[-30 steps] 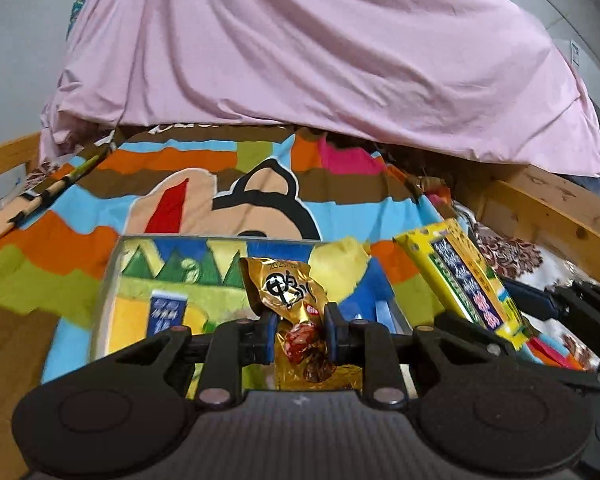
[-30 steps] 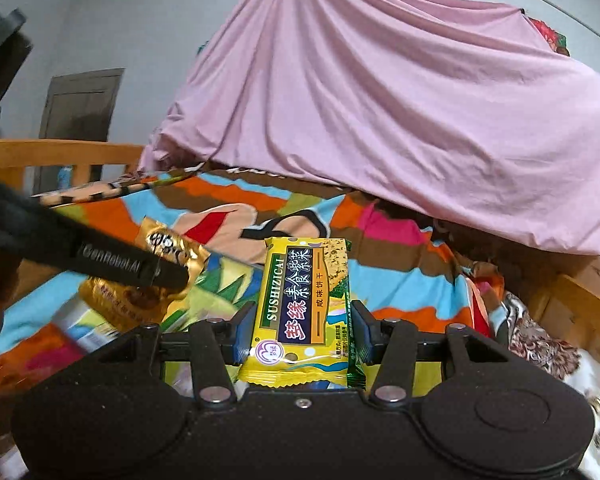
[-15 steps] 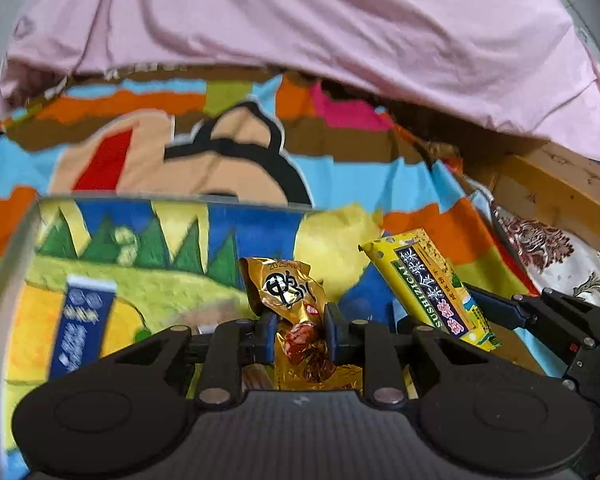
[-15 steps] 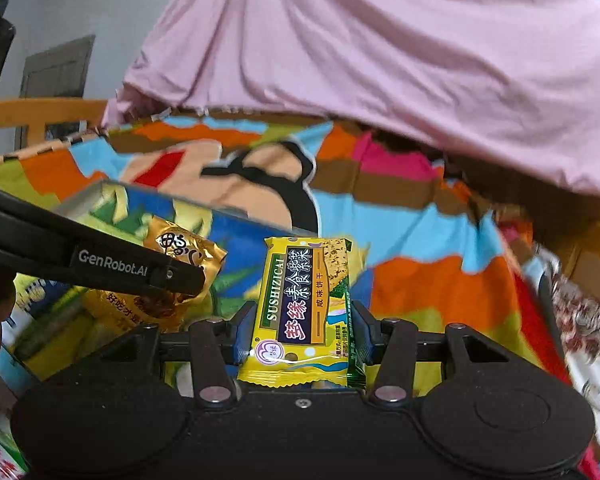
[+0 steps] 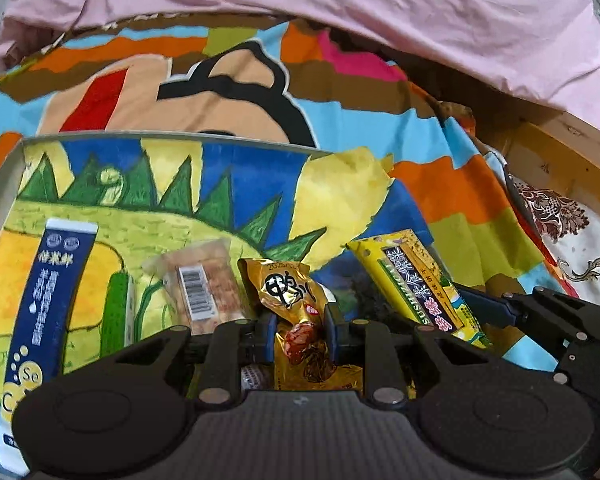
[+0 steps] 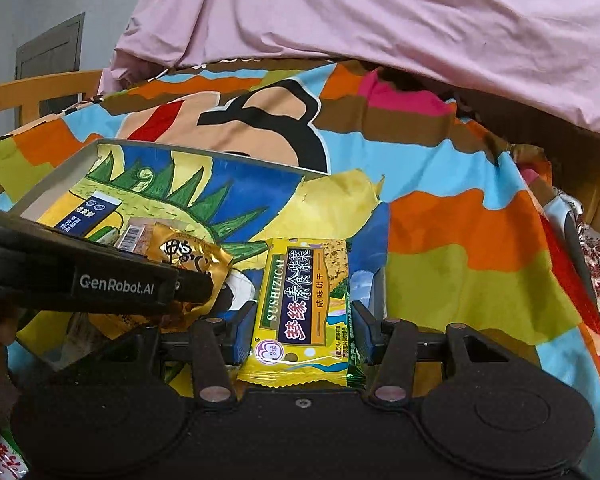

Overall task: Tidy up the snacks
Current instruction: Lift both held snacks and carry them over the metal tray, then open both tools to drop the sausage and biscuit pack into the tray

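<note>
Snacks hang low over the tray (image 5: 4, 184): our left gripper (image 5: 300, 330) pinches the gold packet (image 5: 288, 292), right gripper (image 6: 302, 330) clamps the yellow biscuit pack (image 6: 300, 304). We should lower both flat beside the blue packet (image 5: 48, 304), then release.

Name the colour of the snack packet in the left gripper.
Gold foil packet with black characters, clearest in the left wrist view.
</note>
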{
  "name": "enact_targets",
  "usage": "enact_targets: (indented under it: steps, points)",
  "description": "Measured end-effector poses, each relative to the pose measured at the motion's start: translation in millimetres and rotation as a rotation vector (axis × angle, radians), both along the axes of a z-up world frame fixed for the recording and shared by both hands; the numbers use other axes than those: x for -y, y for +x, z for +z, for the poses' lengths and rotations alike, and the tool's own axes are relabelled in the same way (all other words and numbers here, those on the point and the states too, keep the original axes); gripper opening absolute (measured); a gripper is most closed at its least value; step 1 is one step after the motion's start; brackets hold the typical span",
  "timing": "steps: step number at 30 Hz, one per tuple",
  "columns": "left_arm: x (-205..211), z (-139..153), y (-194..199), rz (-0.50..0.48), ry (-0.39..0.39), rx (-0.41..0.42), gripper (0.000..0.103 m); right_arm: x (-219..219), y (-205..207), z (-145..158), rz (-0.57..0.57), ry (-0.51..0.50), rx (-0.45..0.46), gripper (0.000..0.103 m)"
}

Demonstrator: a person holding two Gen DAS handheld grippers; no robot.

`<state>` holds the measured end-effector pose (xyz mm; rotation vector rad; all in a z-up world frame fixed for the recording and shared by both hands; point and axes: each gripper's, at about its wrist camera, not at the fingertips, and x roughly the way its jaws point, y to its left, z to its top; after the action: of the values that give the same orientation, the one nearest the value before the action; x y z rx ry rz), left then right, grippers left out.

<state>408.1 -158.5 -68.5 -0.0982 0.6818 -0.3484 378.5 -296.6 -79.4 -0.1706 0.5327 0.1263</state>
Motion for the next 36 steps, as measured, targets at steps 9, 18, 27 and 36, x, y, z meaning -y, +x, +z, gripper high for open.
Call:
enact_targets:
  steps: [9,18,27,36]
  points:
    - [-13.6,19.5,-12.8,0.055,-0.042,0.023,0.062,9.7,-19.9,26.9,0.004,0.019,0.044,0.071]
    - [-26.0,79.1,-68.6,0.131,-0.033,0.157,0.09,22.8,-70.6,80.0,-0.011,0.075,0.134,0.087]
    - [-44.8,134.0,-136.7,0.201,-0.022,0.264,0.102,4.6,-130.3,119.7,0.03,0.076,0.197,0.097]
    - [-73.7,152.6,-207.7,0.259,-0.035,0.321,0.102,-18.5,-199.6,148.1,0.042,0.065,0.24,0.102]
